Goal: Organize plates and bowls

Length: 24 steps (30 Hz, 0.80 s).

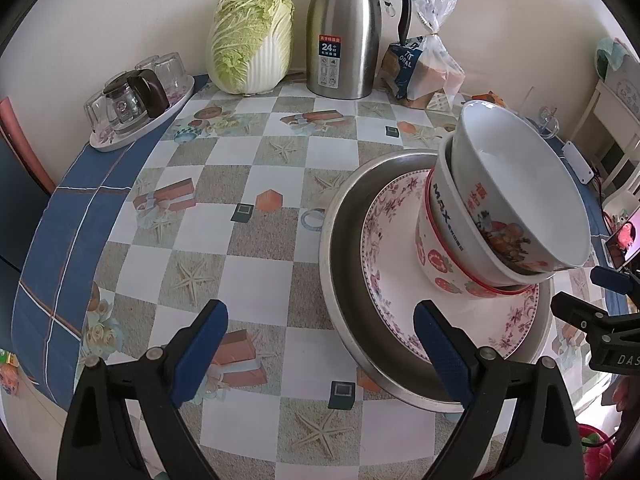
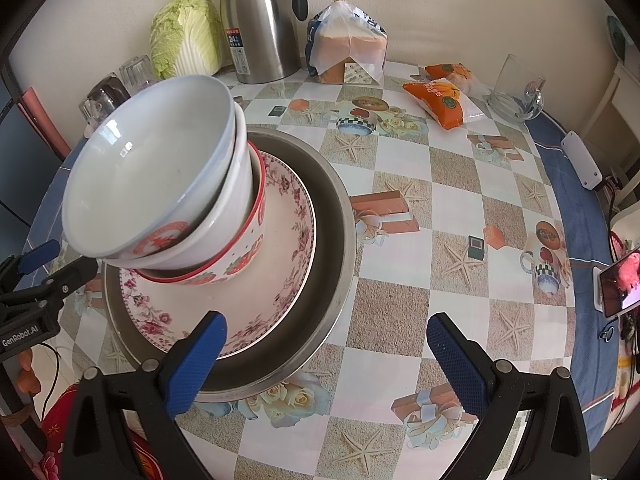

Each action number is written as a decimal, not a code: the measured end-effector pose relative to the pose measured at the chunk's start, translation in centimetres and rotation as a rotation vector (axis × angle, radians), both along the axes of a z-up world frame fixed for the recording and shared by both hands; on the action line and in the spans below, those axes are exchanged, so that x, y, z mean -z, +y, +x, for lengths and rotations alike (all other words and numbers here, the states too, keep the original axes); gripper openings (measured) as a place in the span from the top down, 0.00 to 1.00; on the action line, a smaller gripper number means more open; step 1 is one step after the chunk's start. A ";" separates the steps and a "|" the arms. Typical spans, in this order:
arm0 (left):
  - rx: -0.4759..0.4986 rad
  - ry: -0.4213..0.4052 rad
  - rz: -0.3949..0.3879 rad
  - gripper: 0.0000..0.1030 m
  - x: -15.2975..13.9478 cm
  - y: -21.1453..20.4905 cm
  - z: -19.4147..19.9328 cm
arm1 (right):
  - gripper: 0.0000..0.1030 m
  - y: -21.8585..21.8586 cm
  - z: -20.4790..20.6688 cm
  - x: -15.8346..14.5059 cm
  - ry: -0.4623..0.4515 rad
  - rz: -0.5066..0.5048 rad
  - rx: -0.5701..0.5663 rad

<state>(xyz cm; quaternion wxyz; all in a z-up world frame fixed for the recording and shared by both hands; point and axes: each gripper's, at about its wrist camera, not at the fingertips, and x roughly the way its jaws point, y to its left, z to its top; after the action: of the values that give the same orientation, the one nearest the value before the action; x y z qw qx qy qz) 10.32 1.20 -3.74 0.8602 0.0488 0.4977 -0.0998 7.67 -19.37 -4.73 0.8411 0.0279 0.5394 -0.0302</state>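
Three nested bowls (image 2: pixel 160 196) sit on the floral plate (image 2: pixel 276 280) inside the metal basin (image 2: pixel 336 240) near the tabletop's front edge — stacking looks finished. Left gripper (image 1: pixel 320 356) and right gripper (image 2: pixel 328 364) are spread, empty — next, perhaps steadying the stack.

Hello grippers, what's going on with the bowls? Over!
Left gripper open, right gripper open, both empty. Three bowls nested, leaning, on flowered plate in metal pan. Nothing blocking.

From my station, the nested bowls (image 2: pixel 160 184) hide the floral plate's (image 2: pixel 276 280) centre. Print on the thermos label (image 1: pixel 330 60) is too small to read. The phone (image 2: pixel 620 284) — cut by the frame edge — shows a blurred picture.
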 end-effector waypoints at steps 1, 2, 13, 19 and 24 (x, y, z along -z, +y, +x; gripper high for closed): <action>0.000 0.000 0.000 0.08 0.0 0.0 0.0 | 0.01 0.0 0.0 0.0 0.000 0.000 0.000; 0.000 0.000 0.001 0.08 0.0 0.0 0.0 | 0.01 0.0 -0.1 0.0 0.000 0.000 0.000; -0.003 -0.001 0.001 0.08 0.0 0.1 0.0 | 0.01 0.0 -0.1 0.0 0.001 -0.001 0.000; -0.007 -0.002 0.004 0.08 0.0 0.1 0.1 | 0.01 0.0 -0.1 0.1 0.003 -0.002 -0.002; -0.006 -0.004 0.016 0.08 0.1 0.1 0.1 | 0.01 0.0 0.0 0.1 0.004 -0.002 -0.002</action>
<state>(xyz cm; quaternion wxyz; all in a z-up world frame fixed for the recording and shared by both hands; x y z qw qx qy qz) 10.39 1.25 -3.82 0.8611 0.0544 0.4969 -0.0934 7.65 -19.34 -4.80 0.8401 0.0263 0.5410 -0.0300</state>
